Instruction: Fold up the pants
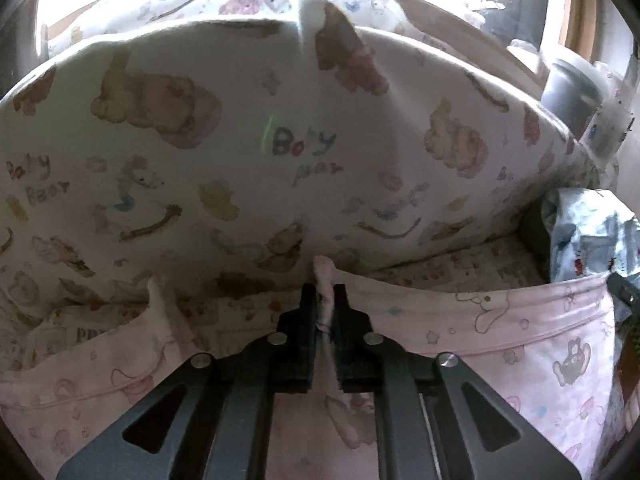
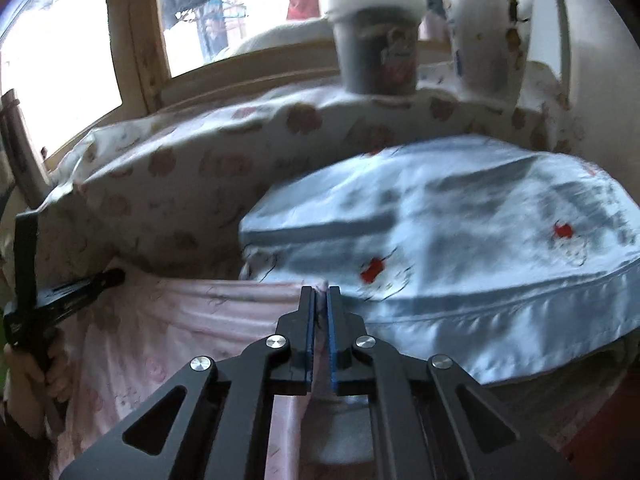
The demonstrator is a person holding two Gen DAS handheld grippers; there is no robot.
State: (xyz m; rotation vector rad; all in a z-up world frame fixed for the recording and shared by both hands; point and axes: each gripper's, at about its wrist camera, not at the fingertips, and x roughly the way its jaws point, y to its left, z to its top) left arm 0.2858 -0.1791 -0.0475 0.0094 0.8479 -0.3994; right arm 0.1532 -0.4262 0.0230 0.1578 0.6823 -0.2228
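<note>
pants held up by two corners, fold about to begin

pants (image 1: 500,344), pink with little printed animals, hang stretched between the two grippers over a bed, in front of a big cream bear-print pillow (image 1: 240,128). the left gripper (image 1: 325,296) has its fingers all but closed on a bunched bit of the top edge, the fabric pinched tight between them. the right gripper (image 2: 321,300) is likewise nearly shut on the other end of that edge, right beside a pale blue pillow (image 2: 460,240); a thin fold of pink cloth shows between its pads. seen from the right wrist, the left tool and the hand (image 2: 32,376) holding it are out at the far side, with the waistband pulled fairly taut across.

this looks like the lift-and-spread step, before any fold is made. next, i'd judge, the two grips need to come together evenly so one leg lands on the other, keeping the edge level and clear of the pillows. a dark tub (image 2: 376,40) on the sill behind is well out of the way.
</note>
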